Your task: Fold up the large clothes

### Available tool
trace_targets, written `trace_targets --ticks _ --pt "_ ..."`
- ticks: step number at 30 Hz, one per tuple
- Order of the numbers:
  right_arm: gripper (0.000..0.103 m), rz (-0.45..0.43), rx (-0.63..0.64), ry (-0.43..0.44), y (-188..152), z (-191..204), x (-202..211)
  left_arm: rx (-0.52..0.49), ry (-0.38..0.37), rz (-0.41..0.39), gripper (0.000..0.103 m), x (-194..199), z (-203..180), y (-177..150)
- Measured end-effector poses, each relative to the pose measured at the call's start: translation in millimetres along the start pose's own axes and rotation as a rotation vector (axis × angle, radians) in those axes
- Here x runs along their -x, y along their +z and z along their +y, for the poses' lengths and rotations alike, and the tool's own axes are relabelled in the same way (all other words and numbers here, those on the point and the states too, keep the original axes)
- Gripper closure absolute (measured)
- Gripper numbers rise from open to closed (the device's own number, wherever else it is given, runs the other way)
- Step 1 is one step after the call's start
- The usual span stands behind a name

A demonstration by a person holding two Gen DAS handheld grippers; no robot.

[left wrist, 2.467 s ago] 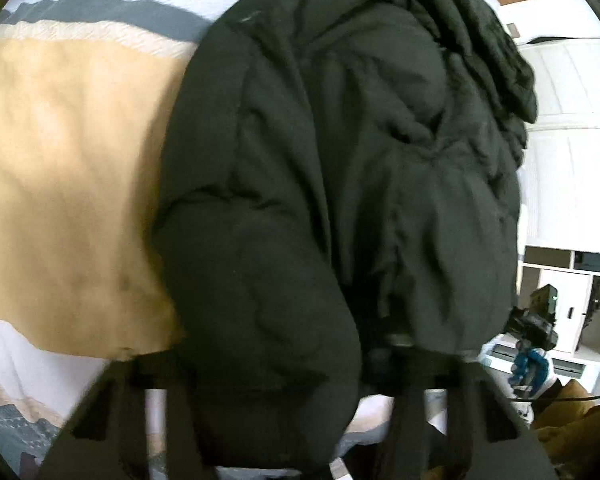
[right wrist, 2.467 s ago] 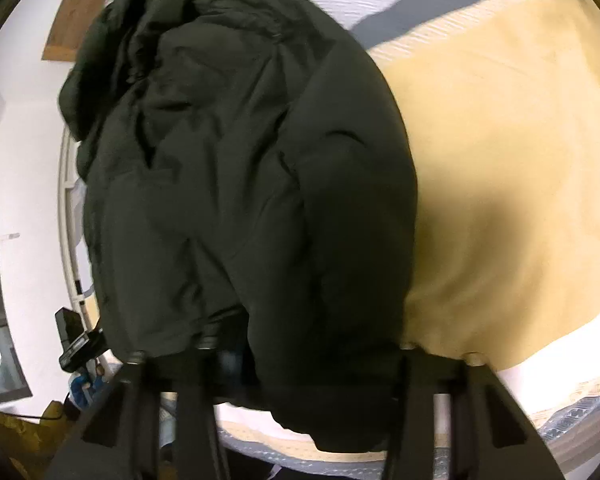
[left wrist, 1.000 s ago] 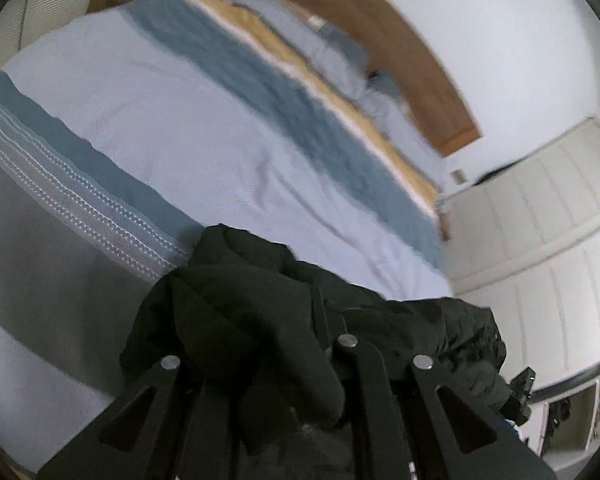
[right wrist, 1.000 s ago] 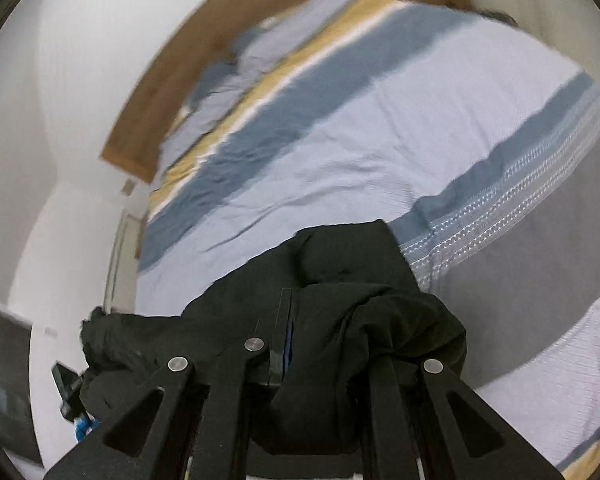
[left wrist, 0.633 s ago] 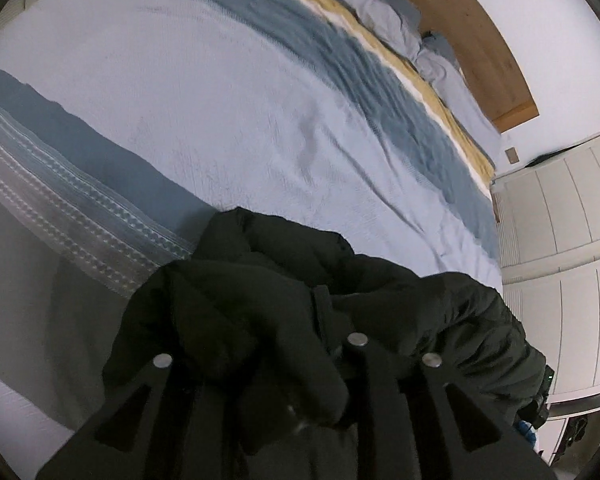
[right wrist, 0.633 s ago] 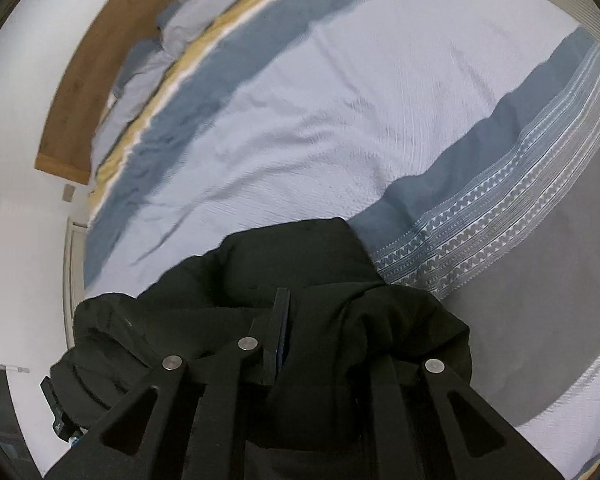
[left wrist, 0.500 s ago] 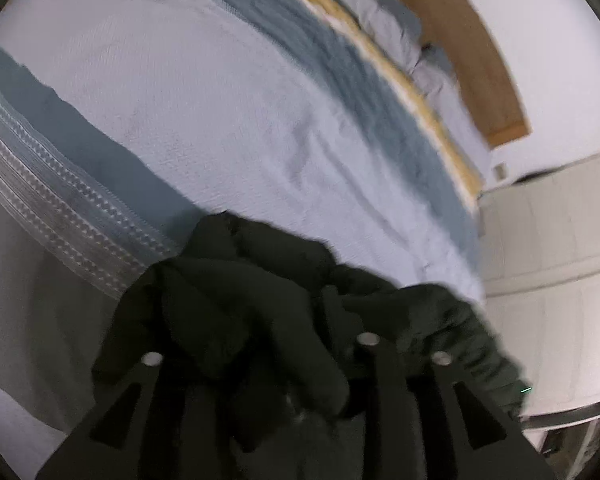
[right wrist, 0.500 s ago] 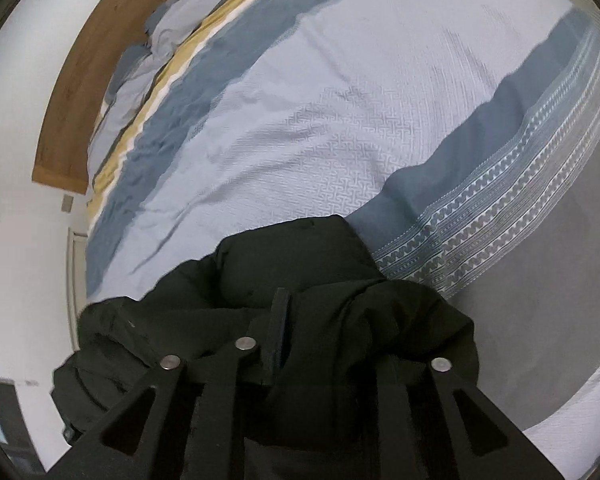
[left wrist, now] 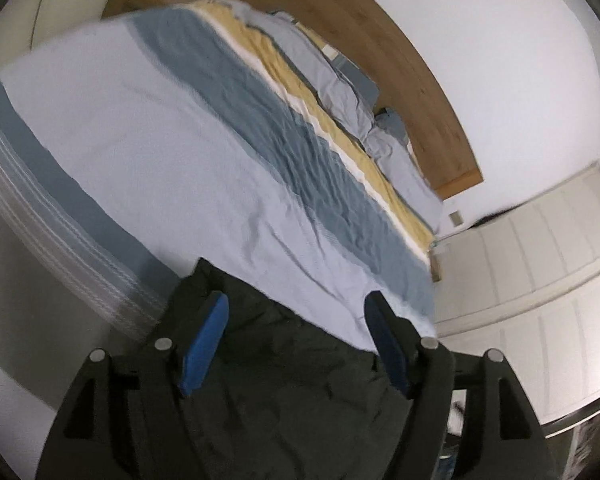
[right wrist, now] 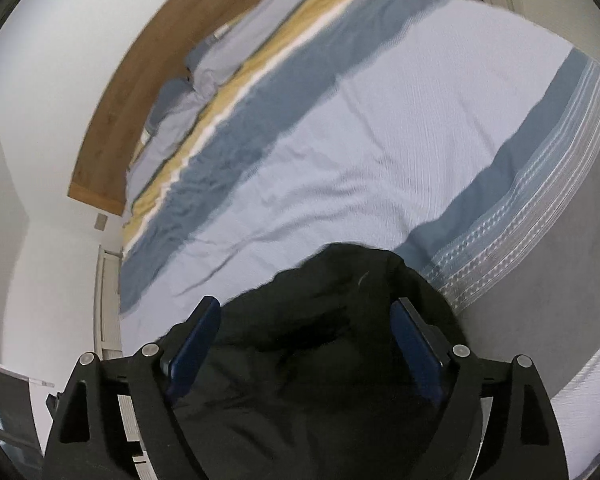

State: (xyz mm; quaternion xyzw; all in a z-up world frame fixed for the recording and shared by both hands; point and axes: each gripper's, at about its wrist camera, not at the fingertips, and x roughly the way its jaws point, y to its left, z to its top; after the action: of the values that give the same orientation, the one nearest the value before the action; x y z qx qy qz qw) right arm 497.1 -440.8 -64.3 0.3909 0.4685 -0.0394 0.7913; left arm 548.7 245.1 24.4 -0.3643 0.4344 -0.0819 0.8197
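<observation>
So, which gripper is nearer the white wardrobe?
Probably right: from the left gripper the wardrobe lies rightward, beyond the jacket; the right gripper sits on that side.

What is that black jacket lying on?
The black jacket lies on the striped bedspread, near its foot end. Whatever is directly beneath the jacket is covered, and its lower part is hidden behind the gripper.

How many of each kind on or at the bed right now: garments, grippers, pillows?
Black jacket: 1
Grippers: 2, left gripper and right gripper, both open over the jacket
Pillows: at least 2, blurred, exact number unclear
Total: 5 or more
</observation>
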Motion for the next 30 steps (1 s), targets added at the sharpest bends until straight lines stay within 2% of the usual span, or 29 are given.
trace_targets --ticks 3,7,14,18,23,30 --pt "0.015 -0.032 0.023 0.0 -1 8 23 -0.066 0.055 -0.015 0.034 22 -11 -12" --pt "0.015 -0.046 0.126 -0.015 -16 26 45 -0.173 0.108 -0.012 0.034 39 -26 -41" --pt "0.015 -0.083 0.359 0.004 -81 57 63 -0.316 0.17 0.026 0.034 28 -37 -120" --pt "0.015 -0.06 0.472 -0.017 -127 66 50 -0.352 0.173 0.065 0.034 12 -35 -163" --pt "0.015 -0.023 0.571 -0.003 -179 77 21 -0.411 0.154 0.122 0.034 -15 -39 -205" --pt "0.015 0.045 0.641 -0.011 -207 86 -30 -0.481 0.158 0.162 0.034 -66 -48 -218"
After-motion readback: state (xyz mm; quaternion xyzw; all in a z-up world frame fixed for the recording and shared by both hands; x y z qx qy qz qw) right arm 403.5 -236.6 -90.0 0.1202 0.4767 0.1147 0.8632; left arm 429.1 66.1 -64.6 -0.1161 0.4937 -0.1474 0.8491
